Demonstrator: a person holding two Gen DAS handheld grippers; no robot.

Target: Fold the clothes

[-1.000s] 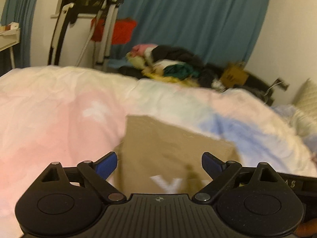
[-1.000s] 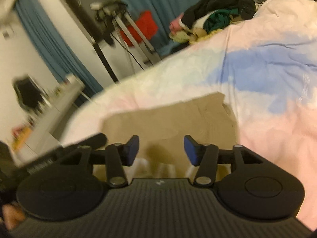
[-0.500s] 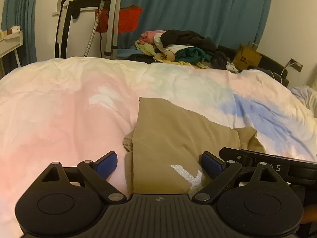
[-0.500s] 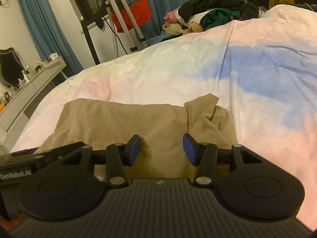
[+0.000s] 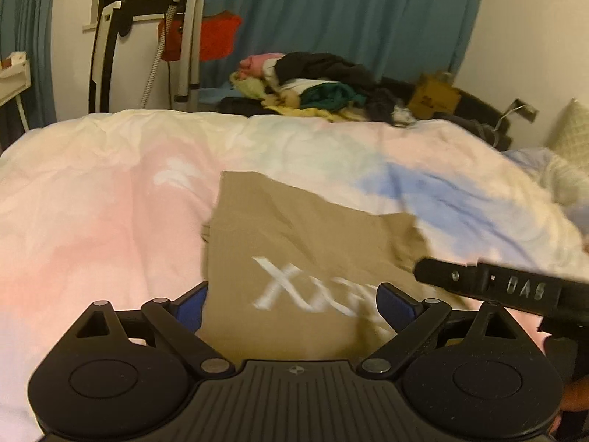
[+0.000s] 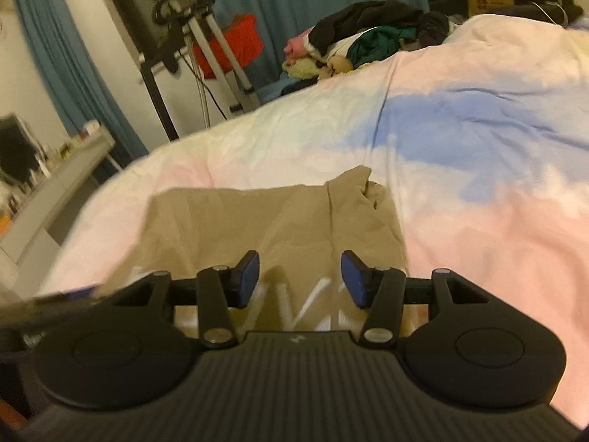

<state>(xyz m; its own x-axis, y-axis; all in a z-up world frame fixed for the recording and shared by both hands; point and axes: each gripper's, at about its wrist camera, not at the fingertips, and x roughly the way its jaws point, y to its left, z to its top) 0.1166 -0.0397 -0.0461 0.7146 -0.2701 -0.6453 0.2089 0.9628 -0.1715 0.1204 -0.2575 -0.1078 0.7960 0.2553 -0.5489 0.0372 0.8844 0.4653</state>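
Lying flat on the pastel pink-and-blue duvet (image 5: 92, 228), the tan cotton shirt with white lettering (image 5: 294, 243) sits partly folded, a bunched sleeve at its 2 o'clock corner. The left gripper (image 5: 291, 304) hangs wide open over its near edge, the right gripper (image 6: 299, 276) half open, both holding nothing. Soft, light and limp, the shirt likely needs pinching at the corners.
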